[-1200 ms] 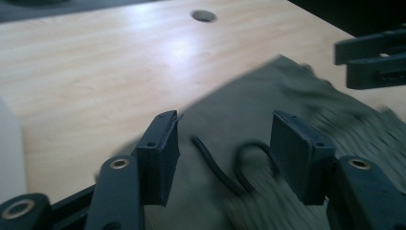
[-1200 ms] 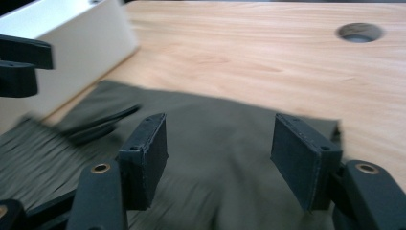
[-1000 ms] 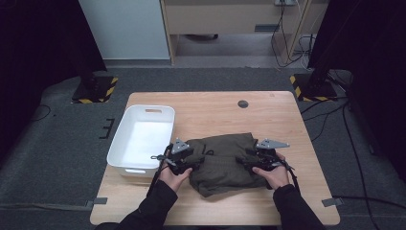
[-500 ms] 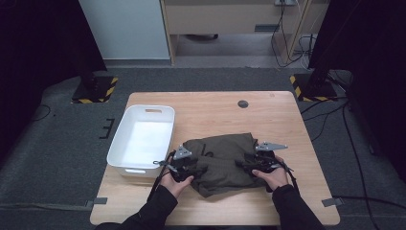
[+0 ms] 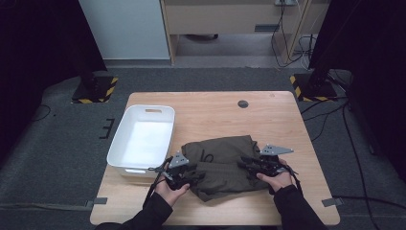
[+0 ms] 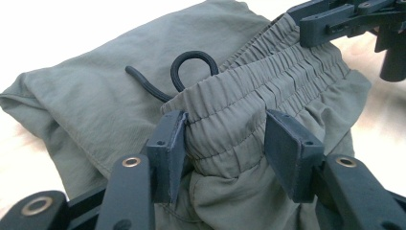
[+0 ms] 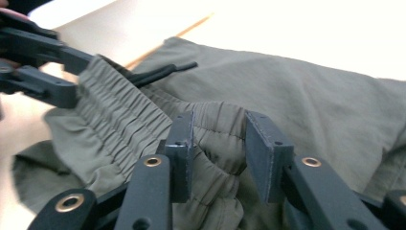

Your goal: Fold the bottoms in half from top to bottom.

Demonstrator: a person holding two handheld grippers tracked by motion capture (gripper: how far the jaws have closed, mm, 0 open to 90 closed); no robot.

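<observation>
the left claw (image 6: pixel 225 143) has just been closing around the elastic waistband (image 6: pixel 268 81) of olive-green trousers (image 5: pixel 222 165), its jaws not yet pressing the bunched cloth between them. the right claw (image 7: pixel 218 153), also closing, straddles the same waistband farther right, one pad touching, a gap at the other. the trousers lie folded at the counter's (image 5: pixel 215 108) near edge, a black drawcord (image 6: pixel 184 76) looped on top, right of a white tub (image 5: pixel 141 139).

A wooden table (image 5: pixel 287 115) stands on grey carpet (image 5: pixel 57 143) before a wooden cabinet (image 5: pixel 230 19).
</observation>
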